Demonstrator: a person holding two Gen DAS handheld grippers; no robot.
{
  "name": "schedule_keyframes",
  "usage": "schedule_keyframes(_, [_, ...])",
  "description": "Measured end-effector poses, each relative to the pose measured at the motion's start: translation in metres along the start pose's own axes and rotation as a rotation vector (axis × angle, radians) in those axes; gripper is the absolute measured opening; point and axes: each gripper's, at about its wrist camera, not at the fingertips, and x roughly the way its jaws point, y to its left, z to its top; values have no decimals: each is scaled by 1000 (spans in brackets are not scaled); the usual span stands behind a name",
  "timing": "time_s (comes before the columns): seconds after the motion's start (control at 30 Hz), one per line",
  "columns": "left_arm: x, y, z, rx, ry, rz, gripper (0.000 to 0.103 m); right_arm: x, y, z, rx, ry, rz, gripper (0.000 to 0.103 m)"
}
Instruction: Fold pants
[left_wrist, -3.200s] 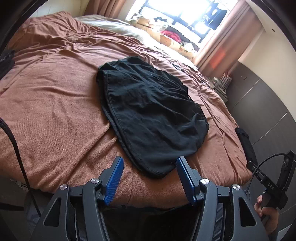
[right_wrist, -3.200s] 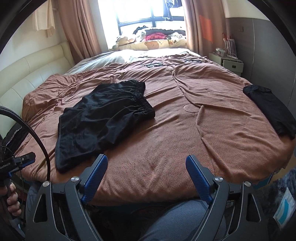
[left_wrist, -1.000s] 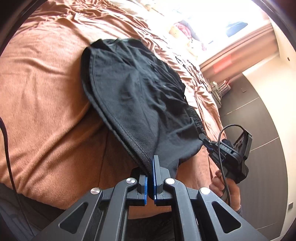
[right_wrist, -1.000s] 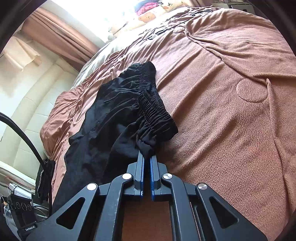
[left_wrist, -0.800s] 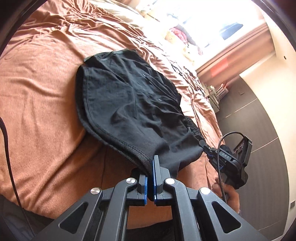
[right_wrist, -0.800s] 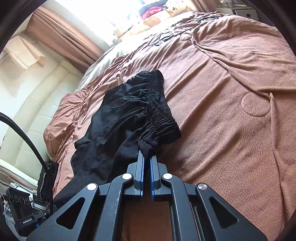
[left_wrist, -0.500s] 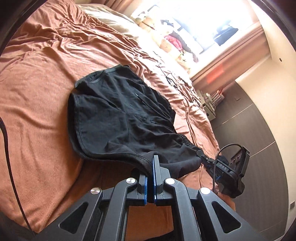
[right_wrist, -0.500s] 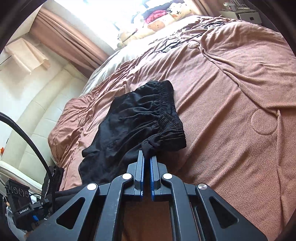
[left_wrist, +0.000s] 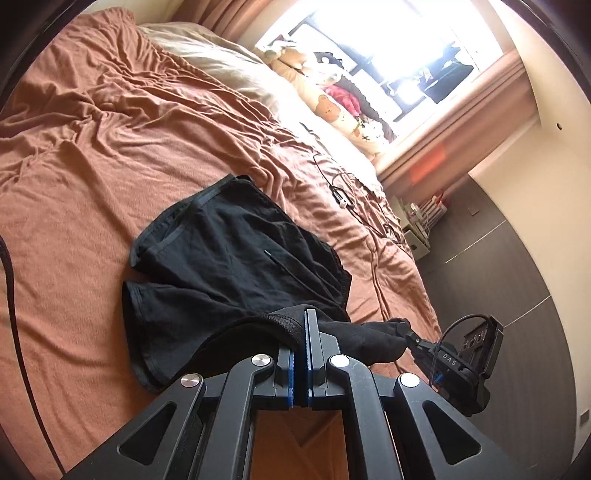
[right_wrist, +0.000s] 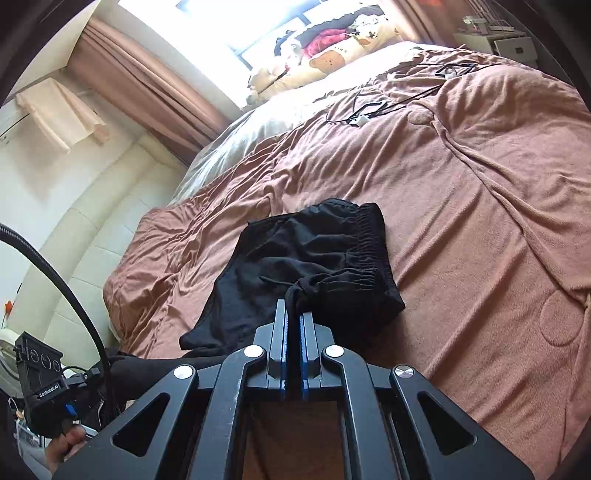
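Black pants (left_wrist: 229, 266) lie on the brown bedspread (left_wrist: 74, 155), their near edge lifted and doubled over the rest. My left gripper (left_wrist: 306, 316) is shut on the hem end of that raised edge. In the right wrist view the pants (right_wrist: 295, 254) show their gathered waistband (right_wrist: 365, 236), and my right gripper (right_wrist: 291, 306) is shut on its near corner. Both grippers hold the near edge above the bed. The other gripper's body shows at the right of the left view (left_wrist: 465, 354) and at the lower left of the right view (right_wrist: 40, 384).
Cables (right_wrist: 369, 110) lie on the bedspread toward the far side. Pillows and soft toys (left_wrist: 332, 107) line the window end. A cream padded headboard (right_wrist: 74, 251) runs along the left. A bedside cabinet (left_wrist: 417, 236) stands by the grey wall.
Both grippers closed on the near edge of the pants, then rose and carried it forward over the rest; the pants now look shorter and doubled, and more of the far bed shows.
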Motion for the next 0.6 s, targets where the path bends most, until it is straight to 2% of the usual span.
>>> schedule_keyframes(0.2, [31, 14, 37, -11, 27, 15, 4, 31, 3, 19, 13, 11, -19, 2])
schedule_keyframes(0.6, [109, 51, 90, -21, 98, 95, 4, 106, -5, 54, 23, 67, -66, 2])
